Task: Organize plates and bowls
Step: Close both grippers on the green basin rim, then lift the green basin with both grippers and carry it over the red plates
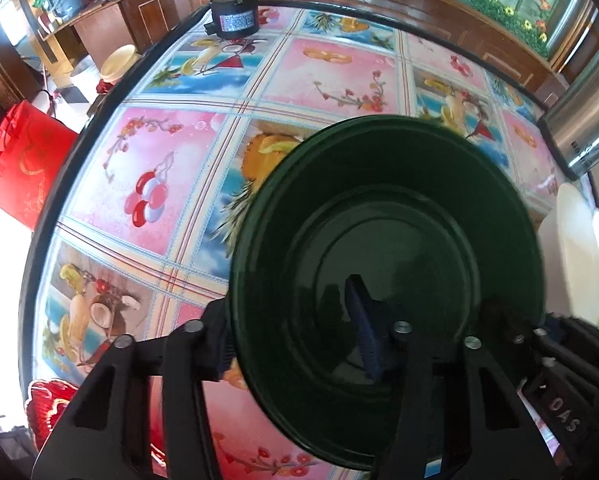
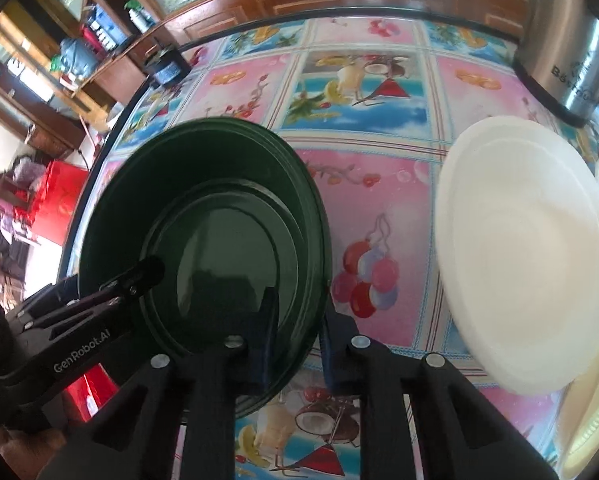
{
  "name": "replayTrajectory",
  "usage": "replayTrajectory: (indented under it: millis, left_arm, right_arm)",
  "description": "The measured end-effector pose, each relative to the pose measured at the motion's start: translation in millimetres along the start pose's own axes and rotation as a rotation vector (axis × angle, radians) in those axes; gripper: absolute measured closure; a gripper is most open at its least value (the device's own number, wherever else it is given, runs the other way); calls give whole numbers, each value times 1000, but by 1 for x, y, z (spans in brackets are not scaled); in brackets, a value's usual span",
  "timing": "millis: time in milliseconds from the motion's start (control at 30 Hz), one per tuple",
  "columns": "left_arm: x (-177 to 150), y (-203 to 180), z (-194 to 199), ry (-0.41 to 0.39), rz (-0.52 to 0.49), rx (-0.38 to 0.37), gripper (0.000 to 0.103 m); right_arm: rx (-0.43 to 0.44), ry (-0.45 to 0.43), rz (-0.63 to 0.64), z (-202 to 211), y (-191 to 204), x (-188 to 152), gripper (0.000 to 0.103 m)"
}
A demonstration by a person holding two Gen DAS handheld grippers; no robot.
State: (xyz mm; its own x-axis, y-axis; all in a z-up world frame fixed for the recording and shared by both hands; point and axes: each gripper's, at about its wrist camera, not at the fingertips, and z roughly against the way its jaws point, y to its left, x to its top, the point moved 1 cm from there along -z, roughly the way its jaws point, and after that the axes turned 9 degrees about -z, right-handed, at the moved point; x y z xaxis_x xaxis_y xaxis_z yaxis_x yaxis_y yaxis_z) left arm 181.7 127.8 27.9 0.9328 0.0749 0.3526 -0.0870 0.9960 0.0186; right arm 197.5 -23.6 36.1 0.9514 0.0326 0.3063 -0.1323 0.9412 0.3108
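A stack of dark green dishes (image 1: 387, 216) rests on the round table with the fruit-print cloth (image 1: 159, 184). My left gripper (image 1: 289, 308) straddles the stack's left rim, one finger outside below the rim and the other finger (image 1: 363, 328) inside over the dish floor, clear of the wall. In the right wrist view my right gripper (image 2: 299, 304) is shut on the right rim of the green dishes (image 2: 203, 200). The left gripper (image 2: 139, 276) reaches in there from the left. In the left wrist view the right gripper (image 1: 539, 336) shows at the stack's right edge.
A white plate (image 2: 519, 260) lies right of the green stack, with more cream plates (image 2: 591, 400) beyond it. A steel pot (image 2: 567, 40) stands at the back right. A black motor (image 1: 233, 16) sits at the table's far edge. A red bag (image 1: 19, 160) is on the floor at left.
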Motion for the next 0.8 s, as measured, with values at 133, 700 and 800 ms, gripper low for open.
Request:
replayTrajectory:
  millis: [133, 700, 800]
  left_arm:
    - [-5, 0, 1, 3, 1, -20, 66]
    - [-32, -1, 54, -74, -15, -39, 66]
    - [-40, 1, 61, -80, -14, -42, 66]
  right_arm:
    - [-3, -23, 5, 5, -2, -3, 85]
    - [-31, -55, 25, 35, 4, -35, 81]
    - [-36, -63, 33, 42, 7, -41, 81]
